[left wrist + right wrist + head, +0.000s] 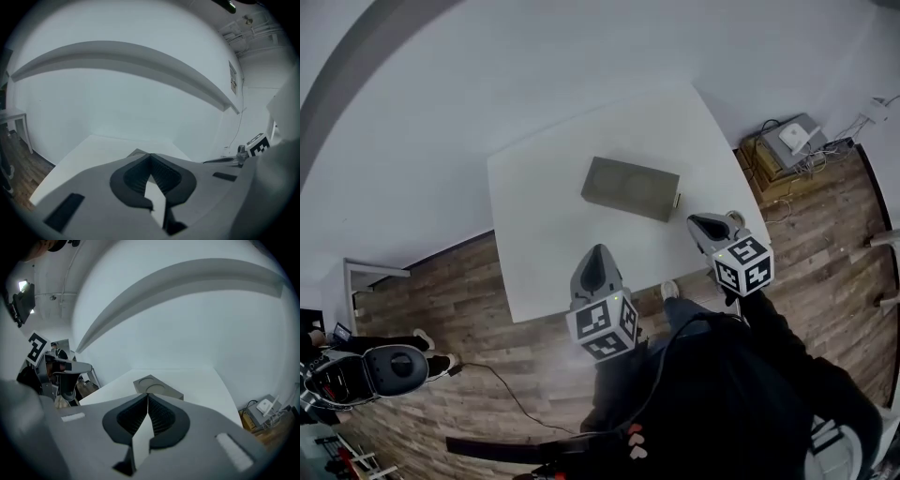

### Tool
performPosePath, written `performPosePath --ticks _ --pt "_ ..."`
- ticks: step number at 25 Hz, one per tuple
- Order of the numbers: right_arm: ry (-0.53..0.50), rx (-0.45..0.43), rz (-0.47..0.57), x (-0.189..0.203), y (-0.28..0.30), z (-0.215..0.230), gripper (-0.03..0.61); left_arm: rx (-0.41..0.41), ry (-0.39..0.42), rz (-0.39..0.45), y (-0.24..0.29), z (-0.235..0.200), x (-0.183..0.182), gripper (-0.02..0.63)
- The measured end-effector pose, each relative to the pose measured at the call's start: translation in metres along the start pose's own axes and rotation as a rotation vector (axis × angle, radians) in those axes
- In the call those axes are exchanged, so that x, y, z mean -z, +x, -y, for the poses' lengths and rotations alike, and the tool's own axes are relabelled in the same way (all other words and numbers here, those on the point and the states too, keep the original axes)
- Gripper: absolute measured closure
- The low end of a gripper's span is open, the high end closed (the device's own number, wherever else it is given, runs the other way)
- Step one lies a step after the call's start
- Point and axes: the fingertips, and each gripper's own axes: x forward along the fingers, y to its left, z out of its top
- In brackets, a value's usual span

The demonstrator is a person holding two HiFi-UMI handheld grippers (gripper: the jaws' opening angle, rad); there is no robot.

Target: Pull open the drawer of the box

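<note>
The person's dark sleeve fills the near right. The left gripper hangs over the near edge of the white table, its jaws pressed together with nothing between them. Farther in, at mid-table, the grey box lies flat, apart from both tools. The right gripper hovers over the table's near right corner, just beside the box's right end, its jaws likewise closed and empty.

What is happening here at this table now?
A person holds a gripper in each hand near the front edge of a white table. The left gripper and the right gripper both have jaws closed, with nothing between them. The grey box lies on the table, untouched, and its drawer looks shut.
</note>
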Motion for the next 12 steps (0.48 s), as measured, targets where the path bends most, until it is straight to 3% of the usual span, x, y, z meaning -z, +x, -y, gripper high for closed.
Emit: performPosePath --ticks 5,12 --pt "0.005 -0.019 -0.029 -0.010 0.028 0.039 0.583 0.022 0.014 -0.027 0.049 0.015 -0.014 0.620" --pt "0.084 -0.057 -0.025 -0.001 0.058 0.065 0.574 0.025 -0.008 -0.087 0.083 0.011 0.001 0.620"
